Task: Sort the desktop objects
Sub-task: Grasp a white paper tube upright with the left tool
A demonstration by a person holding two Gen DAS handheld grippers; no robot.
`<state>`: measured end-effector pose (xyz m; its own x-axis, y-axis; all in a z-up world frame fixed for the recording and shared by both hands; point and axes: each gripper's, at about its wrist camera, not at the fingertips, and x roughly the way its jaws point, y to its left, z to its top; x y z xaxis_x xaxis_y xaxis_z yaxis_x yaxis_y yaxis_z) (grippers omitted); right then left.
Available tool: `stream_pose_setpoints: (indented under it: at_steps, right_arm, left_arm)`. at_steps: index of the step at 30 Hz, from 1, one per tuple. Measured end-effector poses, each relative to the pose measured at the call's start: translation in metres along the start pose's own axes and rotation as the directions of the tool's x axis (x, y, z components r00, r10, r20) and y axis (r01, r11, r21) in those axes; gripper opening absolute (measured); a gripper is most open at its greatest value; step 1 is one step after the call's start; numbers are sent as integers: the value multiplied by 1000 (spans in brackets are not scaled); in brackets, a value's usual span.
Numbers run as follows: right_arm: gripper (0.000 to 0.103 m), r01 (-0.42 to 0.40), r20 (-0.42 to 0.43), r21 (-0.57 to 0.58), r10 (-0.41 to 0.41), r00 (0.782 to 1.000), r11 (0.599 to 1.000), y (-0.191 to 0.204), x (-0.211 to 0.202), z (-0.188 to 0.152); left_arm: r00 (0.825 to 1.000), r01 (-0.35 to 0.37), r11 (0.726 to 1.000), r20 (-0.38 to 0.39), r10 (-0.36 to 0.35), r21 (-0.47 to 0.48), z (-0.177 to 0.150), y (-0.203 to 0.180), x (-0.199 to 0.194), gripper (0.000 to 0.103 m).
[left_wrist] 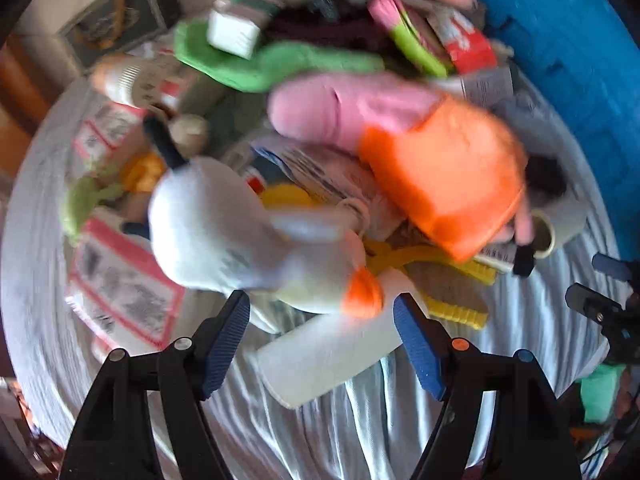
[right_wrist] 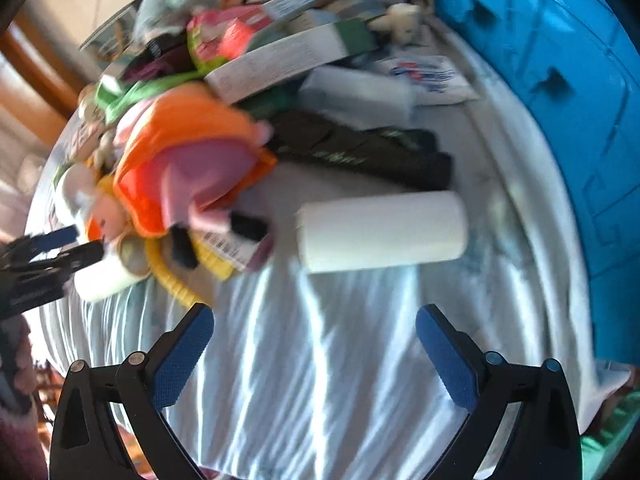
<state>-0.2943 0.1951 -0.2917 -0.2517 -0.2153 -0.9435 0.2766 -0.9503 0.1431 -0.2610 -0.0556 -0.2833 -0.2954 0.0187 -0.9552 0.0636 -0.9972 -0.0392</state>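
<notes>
A heap of toys, boxes and papers lies on a pale cloth. In the left wrist view my left gripper [left_wrist: 322,312] is open, its jaws either side of a white plush duck [left_wrist: 224,232] with an orange beak and a white cylinder [left_wrist: 332,352] under it. A pink plush in an orange dress [left_wrist: 444,184] lies just beyond. In the right wrist view my right gripper [right_wrist: 316,328] is open and empty above bare cloth, short of a white roll [right_wrist: 384,232]. The pink plush [right_wrist: 188,160] lies to its left. The left gripper [right_wrist: 60,248] shows at the left edge.
A big blue plastic crate [right_wrist: 560,80] walls off the right side. Flat boxes [right_wrist: 280,60], a dark folded cloth [right_wrist: 368,152], a yellow brush [left_wrist: 452,304] and green cloth [left_wrist: 280,64] crowd the heap. The striped cloth [right_wrist: 320,380] lies in front of the right gripper.
</notes>
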Motion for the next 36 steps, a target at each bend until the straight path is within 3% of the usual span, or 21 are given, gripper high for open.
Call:
stream_pose_setpoints:
  at_steps: [1, 6, 8, 10, 13, 14, 17, 19, 24, 28, 32, 36]
  right_arm:
    - [103, 3, -2, 4, -3, 1000, 1000, 4, 2, -2]
    - [103, 23, -8, 45, -23, 1000, 999, 4, 8, -12]
    - [103, 30, -9, 73, -29, 1000, 997, -1, 8, -17]
    - [103, 34, -5, 101, -34, 999, 994, -7, 7, -21]
    - [103, 53, 7, 125, -55, 998, 991, -15, 3, -25]
    - [103, 69, 10, 126, -71, 997, 990, -18, 1, -25]
    - [103, 110, 28, 130, -114, 993, 985, -28, -6, -20]
    - [103, 128, 43, 129, -134, 990, 983, -36, -9, -13]
    - [103, 143, 52, 90, -148, 988, 986, -60, 0, 17]
    - [103, 117, 58, 69, -121, 991, 991, -72, 17, 21]
    - [103, 2, 43, 71, -5, 999, 997, -76, 32, 15]
    - [103, -108, -13, 51, 109, 994, 993, -50, 44, 1]
  left_arm:
    - [999, 41, 999, 14, -41, 5, -2, 2, 0, 77]
    - [996, 92, 993, -19, -91, 77, -22, -3, 0, 78]
    - [996, 81, 989, -46, -76, 120, -36, -9, 7, 78]
    - [998, 2, 990, -59, 6, 142, -47, -12, 20, 78]
    - [998, 22, 997, -56, -18, 71, -52, -3, 25, 67]
    - [998, 37, 999, -54, -35, 37, -51, 1, 23, 59]
    - [989, 129, 980, -55, -139, -150, -47, 16, 19, 54]
    - [991, 111, 978, -48, -122, -179, -47, 12, 17, 51]
    - [999, 9, 999, -32, -11, -44, -44, -27, 9, 48]
    - [999, -13, 1000, -39, 12, -21, -39, -41, 12, 48]
    - [999, -2, 1000, -50, 1, -31, -41, -35, 10, 49]
    - [999, -5, 1000, -52, 3, -26, -48, -30, 7, 49]
